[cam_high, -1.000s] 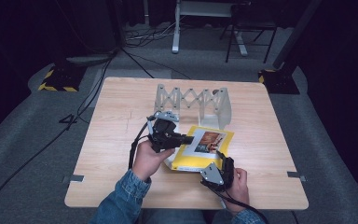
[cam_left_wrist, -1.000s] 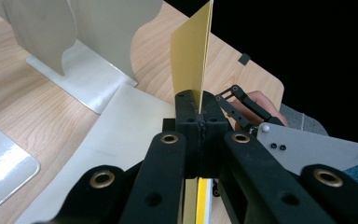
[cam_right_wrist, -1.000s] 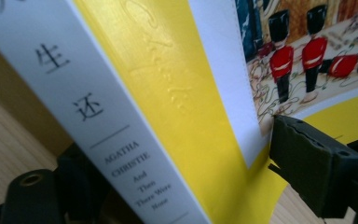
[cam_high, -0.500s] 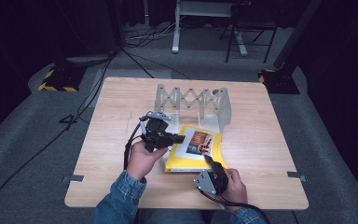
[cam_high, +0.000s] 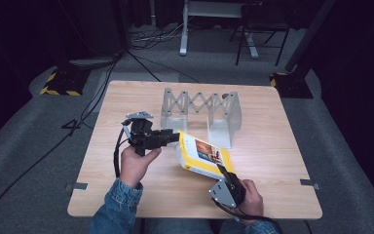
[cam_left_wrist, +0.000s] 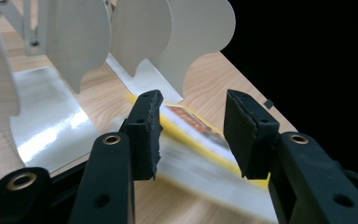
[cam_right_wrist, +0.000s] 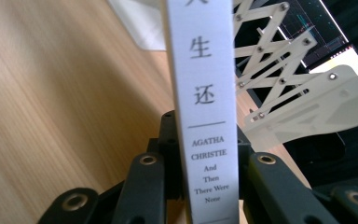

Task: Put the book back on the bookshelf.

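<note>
Clamped hard on the near corner of the yellow-covered paperback book, my right gripper is carrying its whole weight, so the book stands up off the wooden table tilted, far edge raised toward the rack. In the right gripper view the white spine, printed with Chinese characters and "Agatha Christie, And Then There Were None", rises straight between my two black jaws. I grip it by the spine end, I'd judge, so the pages stay shut and the book can go in upright.

My left gripper sits just left of the book with its jaws spread and nothing between them. In the left gripper view the blurred yellow cover lies beyond the gap, so I read this hand as a ready steadier.

Just beyond stands the silver metal accordion-style book rack, its scalloped dividers open toward me, and I guess one slot is the book's destination.
</note>
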